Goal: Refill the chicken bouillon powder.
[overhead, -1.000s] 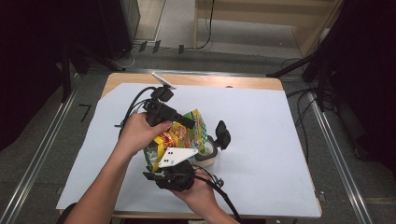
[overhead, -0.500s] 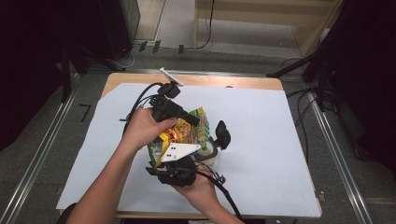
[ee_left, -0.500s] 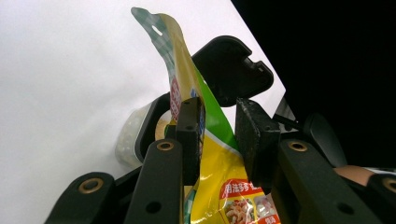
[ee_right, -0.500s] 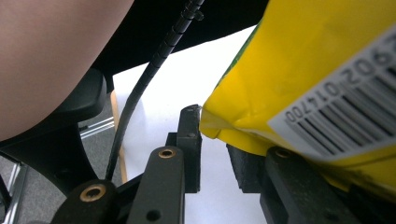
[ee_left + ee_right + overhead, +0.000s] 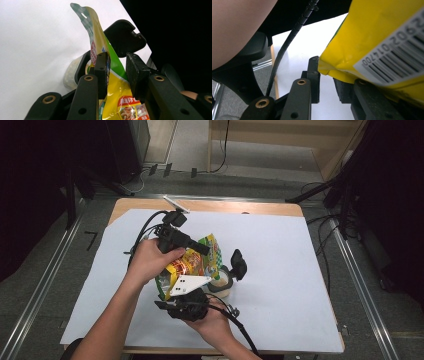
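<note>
1. Bag (image 5: 192, 262) — yellow-green snack pouch — is held off the table (image 5: 280, 250) between the two grippers, above and just left of a small cup (image 5: 222, 282) with a black lid part (image 5: 238, 264) beside it.
2. Left gripper (image 5: 116, 72): jaws straddle the bag's upper part. One pad lies against the film; the other stands a little apart, so I cannot tell whether it truly clamps.
3. Right gripper (image 5: 325, 82): at the bag's lower corner. The corner sits at the gap between the jaws, but the far pad is hidden behind the film — grip cannot be told either.
4. Step in hand, as judged: steadying the bag over the cup, likely to open or pour.
5. To do it well: pinch the left pads squarely on the top seam, not the loose film below it.
6. Keep the right grip low and firm, so the bag does not twist.
7. Keep the bag's mouth over the cup — spills land on the white sheet.
</note>
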Tool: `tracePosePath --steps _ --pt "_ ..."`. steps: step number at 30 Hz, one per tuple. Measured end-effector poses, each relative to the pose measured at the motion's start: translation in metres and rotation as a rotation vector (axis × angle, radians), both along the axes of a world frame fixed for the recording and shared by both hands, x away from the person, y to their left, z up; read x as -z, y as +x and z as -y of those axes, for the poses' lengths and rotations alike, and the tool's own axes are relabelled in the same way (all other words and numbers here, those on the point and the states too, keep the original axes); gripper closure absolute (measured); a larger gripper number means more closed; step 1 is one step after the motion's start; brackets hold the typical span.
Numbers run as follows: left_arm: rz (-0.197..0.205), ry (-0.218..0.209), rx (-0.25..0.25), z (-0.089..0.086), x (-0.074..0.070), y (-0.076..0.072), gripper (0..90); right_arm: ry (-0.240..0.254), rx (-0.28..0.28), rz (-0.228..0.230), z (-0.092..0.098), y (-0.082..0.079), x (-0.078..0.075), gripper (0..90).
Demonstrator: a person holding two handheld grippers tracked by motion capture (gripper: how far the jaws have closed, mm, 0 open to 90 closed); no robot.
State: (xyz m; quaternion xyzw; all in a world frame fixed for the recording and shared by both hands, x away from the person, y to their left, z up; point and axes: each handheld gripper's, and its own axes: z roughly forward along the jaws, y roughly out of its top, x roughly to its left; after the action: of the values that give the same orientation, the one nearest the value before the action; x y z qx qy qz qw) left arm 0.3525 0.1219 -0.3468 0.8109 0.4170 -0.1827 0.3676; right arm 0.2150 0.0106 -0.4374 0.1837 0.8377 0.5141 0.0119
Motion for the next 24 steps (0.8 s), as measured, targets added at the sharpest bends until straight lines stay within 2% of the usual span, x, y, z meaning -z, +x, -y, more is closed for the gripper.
tracePosePath --steps 6,13,24 --pt "-0.008 -0.005 -0.009 -0.0025 0.0013 0.0016 72.0 -0.003 -0.010 -0.003 0.0005 0.0004 -0.0003 76.6" --pt "-0.022 -0.027 0.003 -0.0023 0.0032 0.0030 72.0 -0.005 -0.008 -0.005 0.0008 0.0003 -0.0004 77.0" --pt "-0.023 -0.027 0.007 -0.0007 0.0025 0.0022 71.8 -0.003 -0.006 -0.003 0.0007 -0.0006 -0.0012 77.0"
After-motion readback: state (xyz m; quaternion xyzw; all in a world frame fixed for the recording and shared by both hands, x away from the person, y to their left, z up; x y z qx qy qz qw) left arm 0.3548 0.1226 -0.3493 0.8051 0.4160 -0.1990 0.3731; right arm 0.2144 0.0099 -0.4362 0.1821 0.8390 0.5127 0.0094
